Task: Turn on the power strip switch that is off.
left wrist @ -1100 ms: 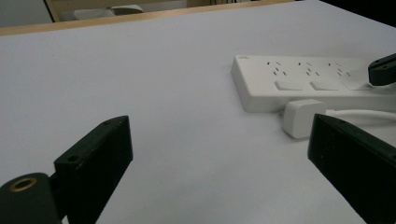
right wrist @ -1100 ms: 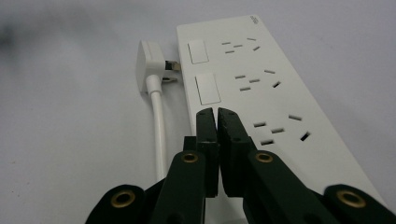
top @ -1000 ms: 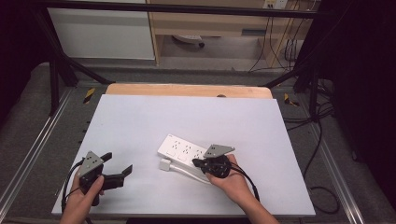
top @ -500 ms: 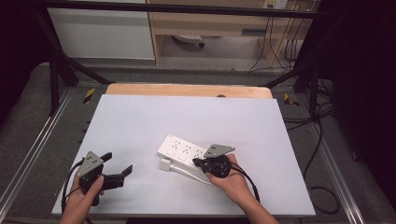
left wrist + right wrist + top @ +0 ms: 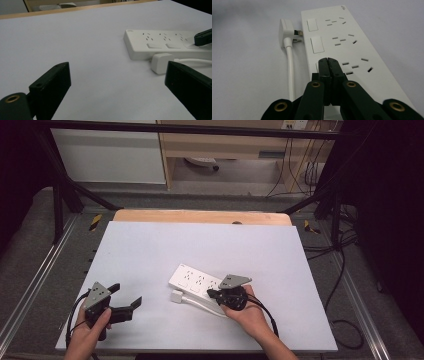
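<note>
A white power strip [image 5: 196,281] with three sockets and three rocker switches lies near the table's middle front. Its white plug [image 5: 176,296] lies loose against its near side, on a white cable [image 5: 206,306]. My right gripper [image 5: 212,293] is shut, and its tips rest on the strip's end nearest the hand. In the right gripper view, the closed right gripper [image 5: 327,62] sits on the nearest switch of the strip [image 5: 342,42], with the plug [image 5: 285,32] to the left. My left gripper [image 5: 125,295] is open and holds nothing at the front left. Its view shows the strip [image 5: 162,43] and plug [image 5: 160,62].
The white tabletop [image 5: 200,245] has a wooden strip [image 5: 200,216] along its far edge. Metal frame rails [image 5: 30,285] run down both sides. Cables [image 5: 345,270] lie on the floor to the right. A cabinet [image 5: 107,150] stands behind the table.
</note>
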Demonstrator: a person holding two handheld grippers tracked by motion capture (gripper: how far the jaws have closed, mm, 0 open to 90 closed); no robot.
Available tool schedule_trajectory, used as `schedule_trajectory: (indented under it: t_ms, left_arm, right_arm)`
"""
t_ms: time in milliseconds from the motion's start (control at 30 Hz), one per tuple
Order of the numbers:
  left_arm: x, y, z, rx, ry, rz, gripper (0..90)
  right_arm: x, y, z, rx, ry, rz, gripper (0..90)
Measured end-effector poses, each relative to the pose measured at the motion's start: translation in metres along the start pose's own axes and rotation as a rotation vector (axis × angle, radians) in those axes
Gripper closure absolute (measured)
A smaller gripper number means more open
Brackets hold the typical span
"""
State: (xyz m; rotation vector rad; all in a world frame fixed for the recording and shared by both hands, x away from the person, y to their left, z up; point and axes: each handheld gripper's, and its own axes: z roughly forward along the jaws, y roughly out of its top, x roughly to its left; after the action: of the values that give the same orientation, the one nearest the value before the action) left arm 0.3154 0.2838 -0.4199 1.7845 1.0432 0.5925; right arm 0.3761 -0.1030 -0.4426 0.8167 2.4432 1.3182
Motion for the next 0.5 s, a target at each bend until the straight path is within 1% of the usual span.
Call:
schedule_trajectory:
  t_ms: [100,500]
  left_arm:
    - [-0.0001,-0.0001,0.0000,0.002,-0.001,0.002,6.8]
    - [0.0001,-0.0004,0.0001,0.004,0.000,0.002,6.8]
  right_arm:
    - [-0.0004,-0.0014,-0.0001,-0.009,0.000,-0.006,90.0]
    - [-0.0013,-0.0048,-0.0007,-0.030,0.002,0.006,90.0]
